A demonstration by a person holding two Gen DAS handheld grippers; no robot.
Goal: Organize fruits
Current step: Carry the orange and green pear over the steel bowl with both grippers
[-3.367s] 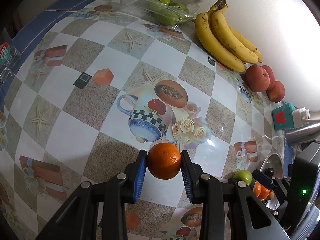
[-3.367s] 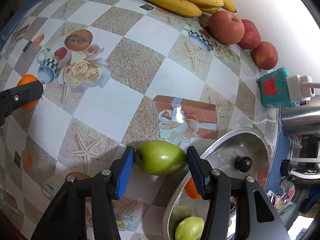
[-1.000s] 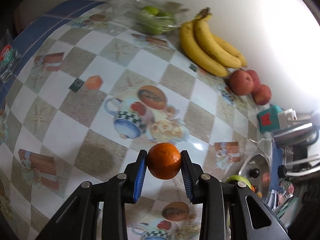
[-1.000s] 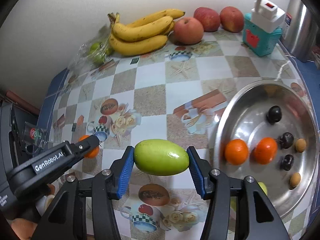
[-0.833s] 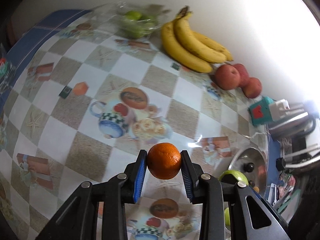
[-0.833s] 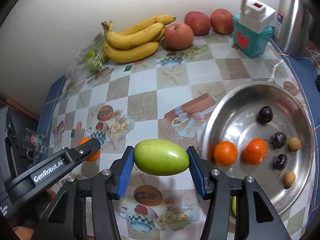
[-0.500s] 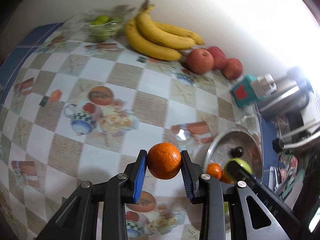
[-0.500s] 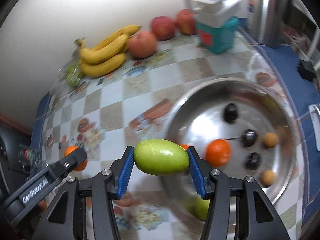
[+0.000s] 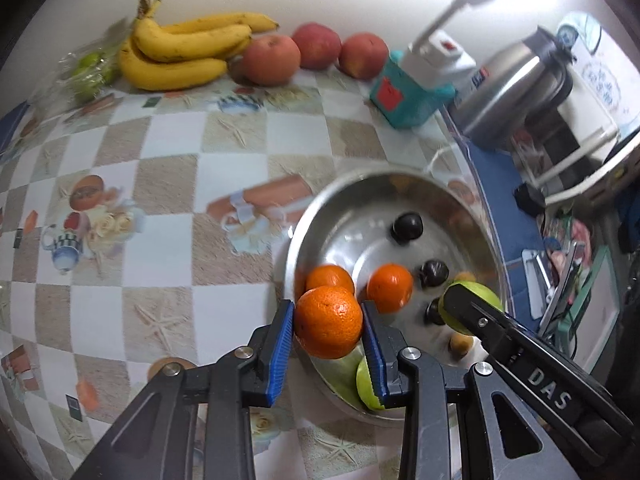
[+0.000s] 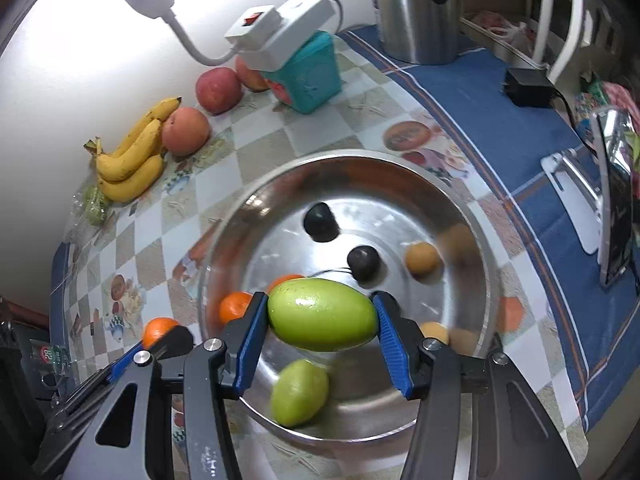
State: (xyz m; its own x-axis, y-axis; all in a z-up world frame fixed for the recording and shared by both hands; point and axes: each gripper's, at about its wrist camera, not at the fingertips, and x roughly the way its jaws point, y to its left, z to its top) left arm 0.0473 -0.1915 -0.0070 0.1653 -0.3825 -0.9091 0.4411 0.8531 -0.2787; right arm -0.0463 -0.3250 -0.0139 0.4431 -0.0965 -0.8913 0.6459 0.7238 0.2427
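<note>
Far left along the wall: bagged green fruit, bananas, three apples, all on the checked bench, well apart from the tongs. Left tongs pinching an orange between blue pads, held in the air right at the near-left rim of the steel bowl, not yet over its middle. Inside the bowl: two oranges, dark round fruits, small tan ones, a loose green fruit near the front wall. Right tongs clamped on a green mango, long axis lying crosswise between the pads, hanging well inside the bowl above the floor, just above and behind the loose green fruit. Further right: teal box with power strip, steel kettle, blue cloth edge. Key relation: bowl floor sits straight below the right tongs, but ahead and to the right of the left tongs. Probably right side nearer to a drop; likely lowers and releases first, left needing a short shift rightward over the rim. Risk: mango landing on the loose green fruit or rolling into the oranges.
</note>
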